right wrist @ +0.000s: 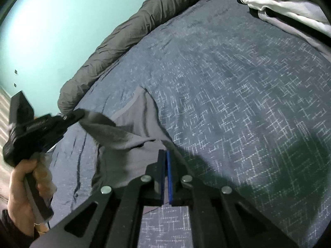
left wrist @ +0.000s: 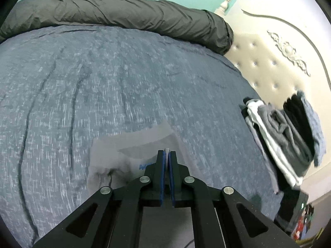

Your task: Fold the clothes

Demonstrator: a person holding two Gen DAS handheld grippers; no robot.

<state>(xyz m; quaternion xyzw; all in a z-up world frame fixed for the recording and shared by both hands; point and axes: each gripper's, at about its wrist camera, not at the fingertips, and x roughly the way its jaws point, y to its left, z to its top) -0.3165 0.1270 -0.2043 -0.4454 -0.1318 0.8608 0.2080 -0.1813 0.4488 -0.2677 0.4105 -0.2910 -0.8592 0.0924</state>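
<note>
Grey garment [right wrist: 132, 136] (creased, partly lifted off the bedspread [right wrist: 238, 95]) hangs pinched in both hand-held grippers, left [right wrist: 79, 114] and right [right wrist: 165, 153].

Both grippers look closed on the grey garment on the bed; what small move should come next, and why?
Probably lift both corners together and draw the grey garment taut. The left gripper already holds one bunched edge raised, the right gripper is shut on fabric lower down, and the cloth between them sags in wrinkles on the blue bedspread.
</note>
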